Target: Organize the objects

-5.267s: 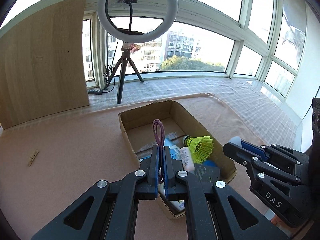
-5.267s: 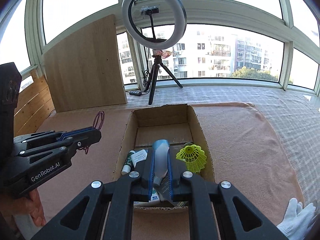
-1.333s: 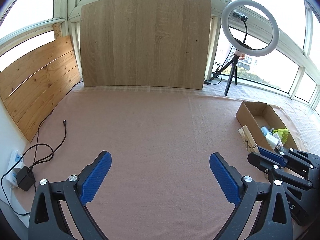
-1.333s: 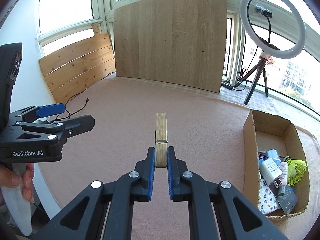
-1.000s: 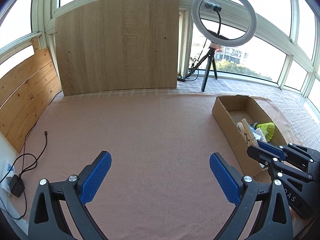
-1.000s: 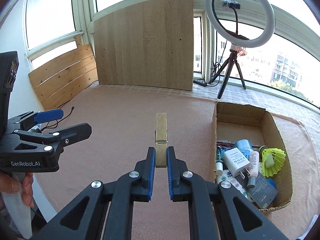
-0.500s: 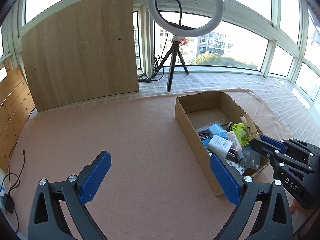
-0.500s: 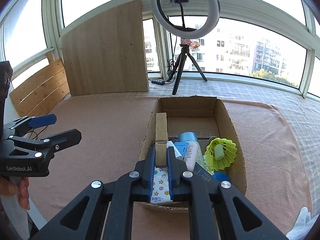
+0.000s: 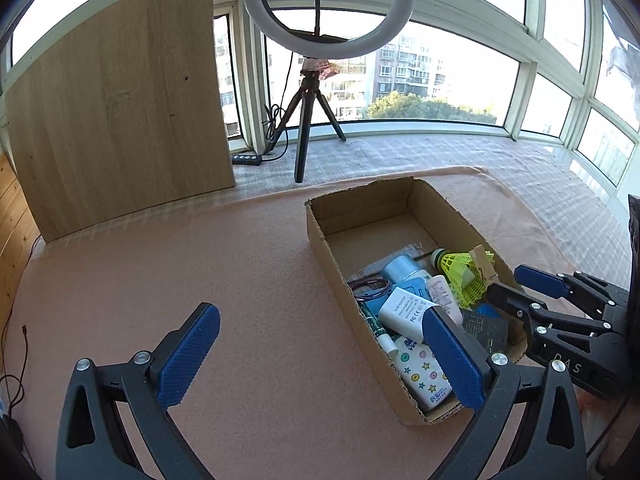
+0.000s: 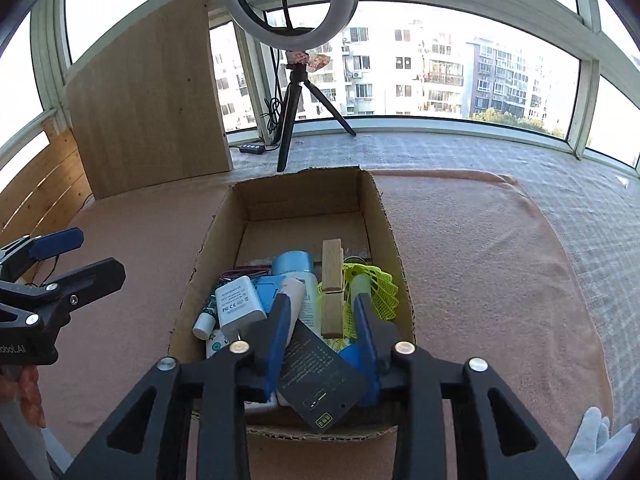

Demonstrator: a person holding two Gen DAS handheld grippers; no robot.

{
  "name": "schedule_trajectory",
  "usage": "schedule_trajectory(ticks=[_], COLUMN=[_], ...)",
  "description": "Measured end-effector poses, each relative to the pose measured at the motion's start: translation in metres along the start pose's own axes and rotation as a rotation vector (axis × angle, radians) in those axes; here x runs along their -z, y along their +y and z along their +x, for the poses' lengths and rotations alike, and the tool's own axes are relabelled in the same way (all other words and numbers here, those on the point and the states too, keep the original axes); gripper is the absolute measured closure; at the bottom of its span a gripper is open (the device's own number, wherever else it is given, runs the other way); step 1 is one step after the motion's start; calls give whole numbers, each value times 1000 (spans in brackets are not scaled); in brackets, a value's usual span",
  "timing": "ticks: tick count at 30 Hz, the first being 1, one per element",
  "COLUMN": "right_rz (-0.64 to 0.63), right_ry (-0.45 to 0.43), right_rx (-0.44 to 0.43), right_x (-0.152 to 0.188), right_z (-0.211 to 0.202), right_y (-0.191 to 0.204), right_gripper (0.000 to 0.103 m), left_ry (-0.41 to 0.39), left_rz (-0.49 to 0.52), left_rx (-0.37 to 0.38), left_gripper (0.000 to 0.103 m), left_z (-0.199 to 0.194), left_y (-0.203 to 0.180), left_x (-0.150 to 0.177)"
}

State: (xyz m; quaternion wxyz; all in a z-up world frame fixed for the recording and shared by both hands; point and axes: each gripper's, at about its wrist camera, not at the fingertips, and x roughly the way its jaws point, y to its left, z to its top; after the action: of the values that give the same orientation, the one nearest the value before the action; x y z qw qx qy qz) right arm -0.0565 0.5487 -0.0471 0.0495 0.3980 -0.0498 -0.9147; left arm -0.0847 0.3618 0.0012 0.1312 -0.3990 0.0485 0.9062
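A cardboard box on the pink cloth holds a white charger, a blue-capped bottle, a yellow shuttlecock, a dark card and other small items. A wooden clothespin lies on the shuttlecock, free between my right gripper's open fingers, which hover over the box's near end. My left gripper is open wide and empty, left of the box. In the left wrist view the clothespin sits at the tip of the right gripper.
A ring light on a tripod stands behind the box by the windows. A wooden board leans at the back left. A cable lies at the cloth's left edge. A white-gloved hand shows at lower right.
My right gripper has moved forward over the box and opened, and the clothespin has dropped out onto the shuttlecock. The left gripper has swung right toward the box, still open.
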Motion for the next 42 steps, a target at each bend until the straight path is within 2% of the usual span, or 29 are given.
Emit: schedule_trajectory(ticks=[1,4,9,11,13,18,20,25,29,34,42], right_rz=[19,15,-9,-21,-32,-86,-112,-146,-162,-165,-158], right_ry=[-15,-43,-51,-71,-77,-18,-2,9,3,0,17], right_rx=[1,33,19,28,22,-22,-7,9,0,-5,-19], right_x=[1,3,1,-1,-2,1,4,9,9,12,16], right_z=[-3,-13,-18,-20,-19,-6,-5,-10,-17,-21,-18], right_y=[-2,8,42,63,88,161,189,247,280,307,323], right_gripper=[36,34,29,20,15,14,14,14,14,14,14], left_ry=[14,58,47,38,26,0,-16,-24,-40,-48,-33], left_rz=[1,-23,-80,-114,-152,-223,-244,-239,-251,-252,-243], left_rx=[10,16,15,30,36,-28,-41,-152,-163,-156,-165], left_gripper=[0,0,0,0,0,0,0,0,0,0,0], left_z=[2,6,-11,-22,-35,-71,-85,-115,-136,-147,-144], left_y=[3,21,67,92,118,188,214,264,300,323,332], left_x=[2,9,30,39,48,70,78,92,102,111,111])
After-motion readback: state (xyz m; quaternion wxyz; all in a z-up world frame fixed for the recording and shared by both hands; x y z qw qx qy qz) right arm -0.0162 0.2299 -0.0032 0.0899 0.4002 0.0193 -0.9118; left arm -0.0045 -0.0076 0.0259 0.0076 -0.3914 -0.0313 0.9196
